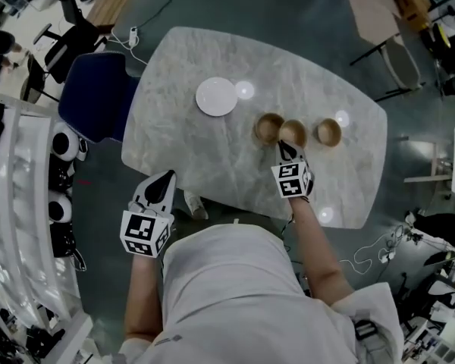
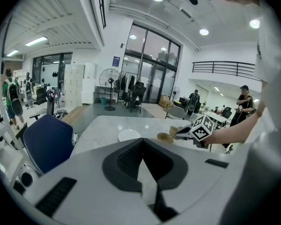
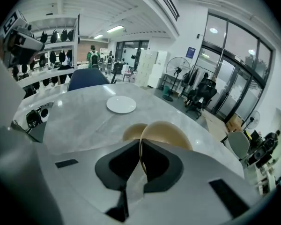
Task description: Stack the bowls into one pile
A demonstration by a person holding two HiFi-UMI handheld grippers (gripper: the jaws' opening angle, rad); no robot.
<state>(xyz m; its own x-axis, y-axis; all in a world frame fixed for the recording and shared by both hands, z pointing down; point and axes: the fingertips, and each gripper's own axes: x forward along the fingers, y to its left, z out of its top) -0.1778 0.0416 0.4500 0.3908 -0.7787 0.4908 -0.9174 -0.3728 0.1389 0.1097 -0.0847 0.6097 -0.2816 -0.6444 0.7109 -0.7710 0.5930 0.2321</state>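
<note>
3 round light-brown wooden bowls sit in a row toward the far right of the oval grey-white marble table [image 1: 212, 161]. The right gripper [image 1: 288, 155] reaches over the table's near edge with its jaws pinched together on the near rim of the middle bowl [image 1: 293, 132]. In the right gripper view, that thin rim runs straight down between the 2 dark pads, and the middle bowl [image 3: 173, 134] is tipped up on its edge just beyond the right gripper [image 3: 141, 159]. The left bowl [image 1: 268, 127] lies just beside it on the left. Their rims meet in the head view, but whether they touch cannot be told. The left bowl [image 3: 131, 131] also shows past the jaws in the right gripper view. The right bowl [image 1: 328, 132] stands apart on the far side of the held one. The left gripper [image 1: 165, 180] hangs off the table's near left edge, well apart from the bowls, its jaws drawn together with nothing between them [image 2: 143, 143]. A round white plate [image 1: 216, 96] rests further left and farther back, near a dark blue upholstered chair [image 1: 98, 97].
</note>
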